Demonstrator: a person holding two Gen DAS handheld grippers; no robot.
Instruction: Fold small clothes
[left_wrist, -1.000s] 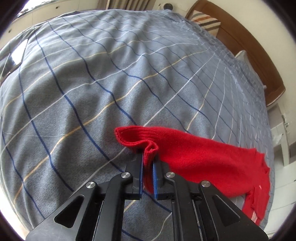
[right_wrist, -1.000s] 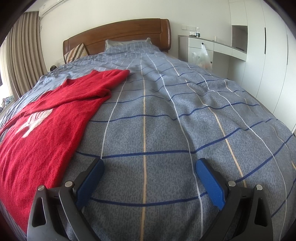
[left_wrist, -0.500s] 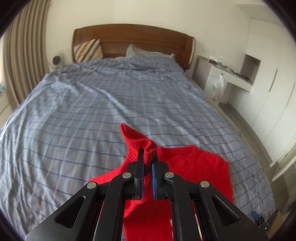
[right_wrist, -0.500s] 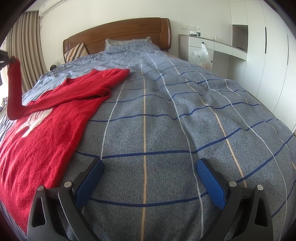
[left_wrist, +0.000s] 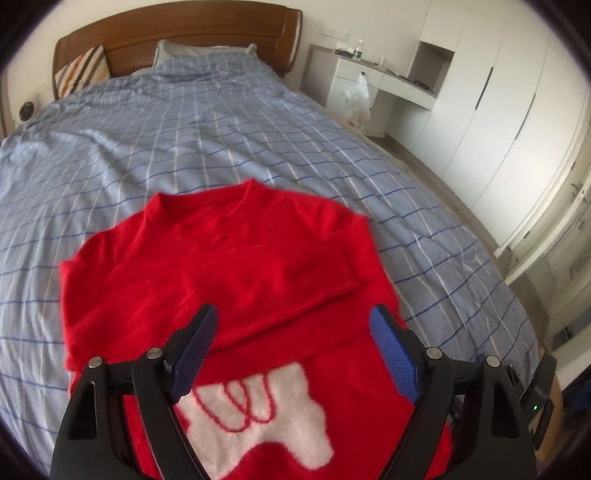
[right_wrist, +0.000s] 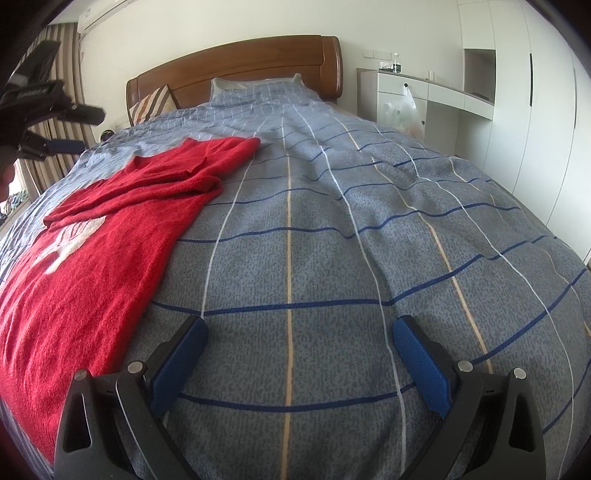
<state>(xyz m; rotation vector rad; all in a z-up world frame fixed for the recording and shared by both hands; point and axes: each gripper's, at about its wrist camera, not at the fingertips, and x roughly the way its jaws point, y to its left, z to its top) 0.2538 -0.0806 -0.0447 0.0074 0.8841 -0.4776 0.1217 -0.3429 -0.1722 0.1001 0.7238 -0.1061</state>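
We see the red sweater (left_wrist: 236, 266) lying flat on the checked bedspread (left_wrist: 184, 140), both sleeves folded across its chest. Our left claw (left_wrist: 291, 347) hangs above it, jaws opening, nothing between them. Our right claw (right_wrist: 299, 365) rests spread and empty over bare bedspread beside the sweater.
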